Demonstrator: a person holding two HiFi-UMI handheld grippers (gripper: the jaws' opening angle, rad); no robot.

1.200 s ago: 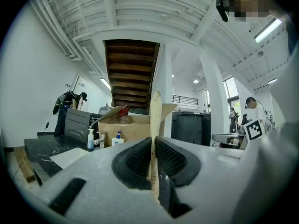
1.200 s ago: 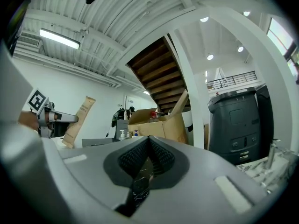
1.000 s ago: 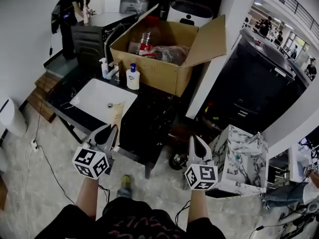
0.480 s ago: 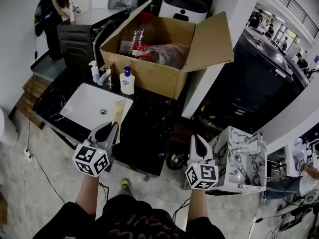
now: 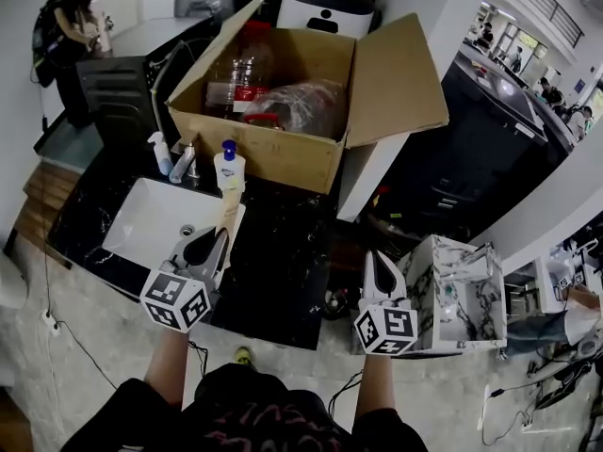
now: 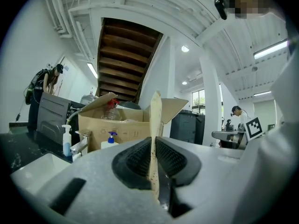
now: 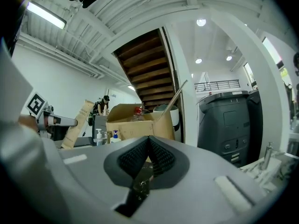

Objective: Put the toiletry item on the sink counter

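The toiletry item (image 5: 226, 217) is a long, flat, tan packet. My left gripper (image 5: 215, 241) is shut on its lower end, and the packet stands up between the pads in the left gripper view (image 6: 155, 120). It hangs over the right edge of the white sink basin (image 5: 141, 229), which is set in the black counter (image 5: 283, 262); its far tip points toward a white pump bottle (image 5: 227, 168). My right gripper (image 5: 377, 264) is shut with nothing in it, over the counter's right front corner. The right gripper view shows the packet (image 7: 78, 122) at the left.
An open cardboard box (image 5: 283, 153) with bottles and a bag stands on the counter behind the sink. A faucet (image 5: 186, 163) and a second pump bottle (image 5: 160, 153) are at the basin's back edge. A marble-patterned cabinet (image 5: 457, 290) stands at the right. A person (image 5: 66, 26) works at the far left.
Both grippers have moved forward toward the counter. The packet in the left gripper now reaches over the basin's right edge, close to the white pump bottle.
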